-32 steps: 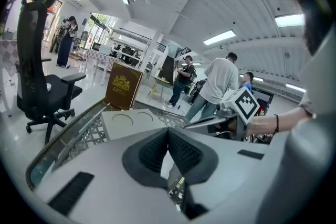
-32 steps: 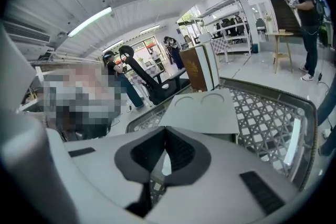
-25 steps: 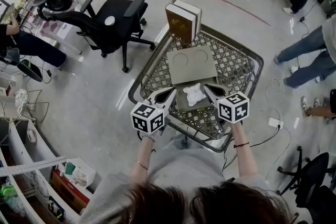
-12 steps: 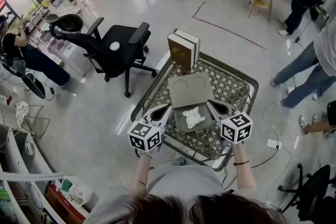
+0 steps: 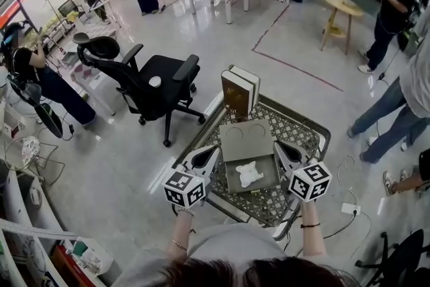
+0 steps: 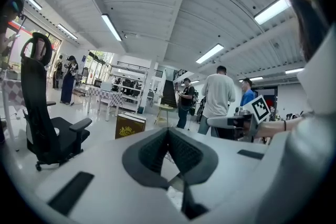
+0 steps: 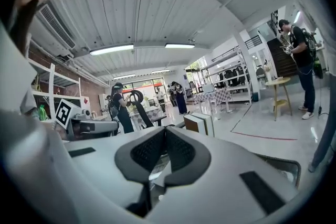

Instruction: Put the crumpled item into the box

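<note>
The white crumpled item (image 5: 249,175) lies inside the open grey box (image 5: 269,182), whose lid (image 5: 246,140) is folded back flat behind it. The box rests on a wire-mesh cart (image 5: 304,135). My left gripper (image 5: 213,152) is held just left of the box, with its jaws shut and nothing in them. My right gripper (image 5: 281,146) is just right of the box, also shut and empty. In the left gripper view the jaws (image 6: 168,131) meet at the tip, as do those in the right gripper view (image 7: 164,131). Neither gripper touches the box.
A brown and white book-like box (image 5: 238,92) stands upright at the cart's far edge. A black office chair (image 5: 158,84) is on the floor to the left. People stand at the right (image 5: 393,111) and at the far left (image 5: 37,80).
The head view has tilted up and shows more of the room. Both grippers stay shut beside the box, slightly drawn back. The crumpled item has not moved.
</note>
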### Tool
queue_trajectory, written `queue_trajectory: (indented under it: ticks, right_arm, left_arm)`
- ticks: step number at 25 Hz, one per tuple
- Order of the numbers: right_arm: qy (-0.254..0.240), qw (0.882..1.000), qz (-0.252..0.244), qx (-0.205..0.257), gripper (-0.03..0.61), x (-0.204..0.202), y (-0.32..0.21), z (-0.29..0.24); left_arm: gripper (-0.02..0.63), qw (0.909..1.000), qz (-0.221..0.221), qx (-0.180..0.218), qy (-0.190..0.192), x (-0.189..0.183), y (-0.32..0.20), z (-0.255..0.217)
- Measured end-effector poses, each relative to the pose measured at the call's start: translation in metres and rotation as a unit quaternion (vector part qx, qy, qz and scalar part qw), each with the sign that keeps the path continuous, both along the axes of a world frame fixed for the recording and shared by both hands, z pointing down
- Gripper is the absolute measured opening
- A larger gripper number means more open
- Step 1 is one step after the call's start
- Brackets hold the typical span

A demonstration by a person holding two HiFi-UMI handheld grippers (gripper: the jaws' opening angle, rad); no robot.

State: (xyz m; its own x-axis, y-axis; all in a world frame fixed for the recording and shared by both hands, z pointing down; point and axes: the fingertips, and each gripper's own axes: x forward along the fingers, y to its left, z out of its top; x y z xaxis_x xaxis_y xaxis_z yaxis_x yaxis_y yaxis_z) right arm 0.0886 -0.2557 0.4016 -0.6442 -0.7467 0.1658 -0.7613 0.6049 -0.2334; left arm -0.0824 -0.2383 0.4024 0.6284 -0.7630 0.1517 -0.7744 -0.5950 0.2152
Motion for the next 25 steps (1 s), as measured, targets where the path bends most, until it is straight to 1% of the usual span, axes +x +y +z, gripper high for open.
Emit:
queue_trajectory:
  ticks: [7,14,25]
  right_arm:
    - [-0.020,0.999,0.018,0.041,0.023,0.010,-0.008,-0.030]
    - [-0.017,0.995,0.035,0.087,0.023,0.021,-0.017,-0.062]
    - [-0.015,0.991,0.059,0.118,0.021,0.043,-0.019,-0.083]
  left_arm:
    - [0.017,0.9994,-0.015,0.032,0.003,-0.010,-0.008,-0.027]
    - [0.017,0.9976,-0.029,0.062,0.009,-0.019,-0.015,-0.049]
    - [0.017,0.9941,-0.045,0.097,0.017,-0.026,-0.018,-0.077]
